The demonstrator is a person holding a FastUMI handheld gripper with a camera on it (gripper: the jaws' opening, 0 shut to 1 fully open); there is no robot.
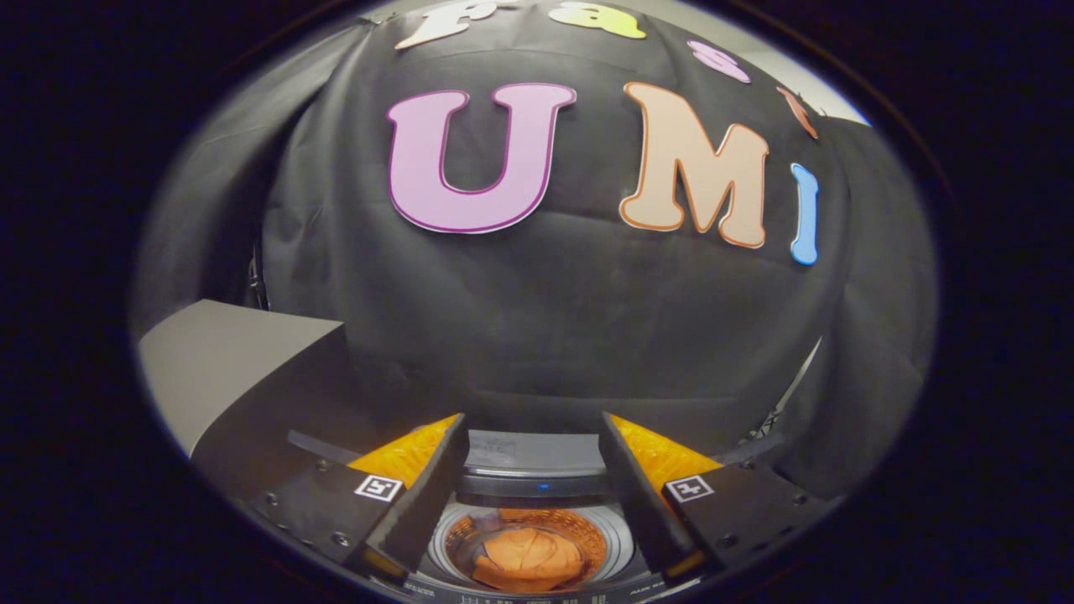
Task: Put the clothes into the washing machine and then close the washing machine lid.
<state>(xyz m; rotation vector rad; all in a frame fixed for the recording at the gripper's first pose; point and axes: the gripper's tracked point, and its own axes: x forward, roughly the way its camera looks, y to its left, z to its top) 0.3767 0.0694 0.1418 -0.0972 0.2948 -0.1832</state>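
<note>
A top-loading washing machine [537,482] stands below and just ahead of my fingers. Its lid [529,453] is raised toward the back and its round drum [524,541] lies uncovered. An orange garment [529,558] lies crumpled inside the drum. My gripper [532,436] hovers above the machine, open, with a wide gap and nothing between the fingers. The drum and garment show through that gap, well below the fingertips.
A grey boxy surface [226,369] stands to the left of the machine, level with the fingers. The booth's black cloth wall [537,319] hangs close behind the machine.
</note>
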